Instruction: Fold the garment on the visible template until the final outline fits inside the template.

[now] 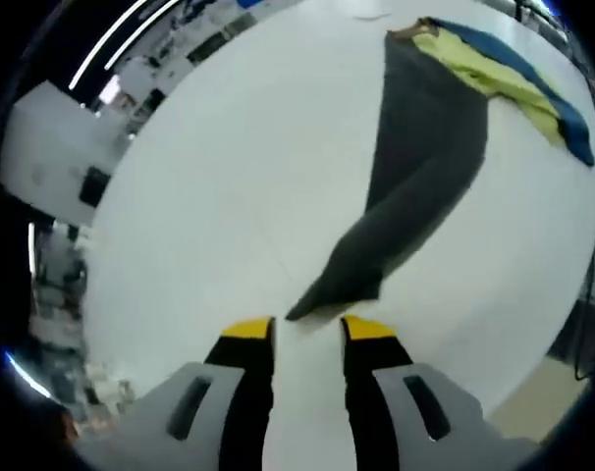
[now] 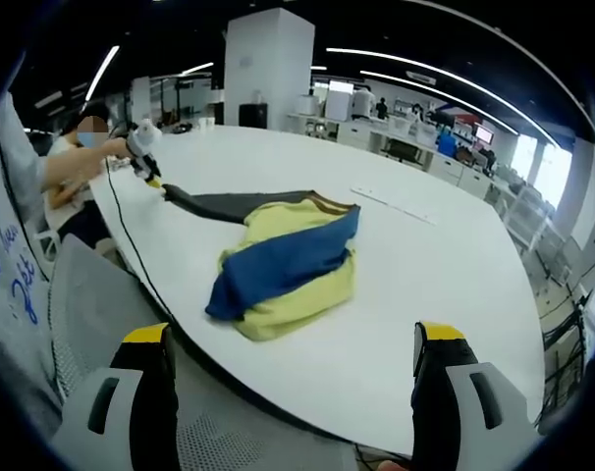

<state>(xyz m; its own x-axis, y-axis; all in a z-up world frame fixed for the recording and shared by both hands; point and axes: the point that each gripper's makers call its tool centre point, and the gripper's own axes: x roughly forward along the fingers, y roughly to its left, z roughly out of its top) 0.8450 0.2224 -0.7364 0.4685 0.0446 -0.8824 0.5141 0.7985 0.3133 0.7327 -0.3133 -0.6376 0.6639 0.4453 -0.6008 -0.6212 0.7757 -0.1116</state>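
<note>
Left hand-held gripper (image 1: 308,327) — at garment (image 1: 415,186) tip

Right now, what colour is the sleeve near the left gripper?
Dark grey sleeve, by the left gripper; clearest in the left gripper view.

A large white oval table (image 2: 445,265) carries a garment (image 2: 283,260) with a yellow body and a blue panel, bunched into a heap near the table's near edge. Its long dark grey sleeve (image 1: 415,177) stretches flat across the tabletop away from the heap. A thin pale strip (image 2: 391,203) lies beyond it.
</note>
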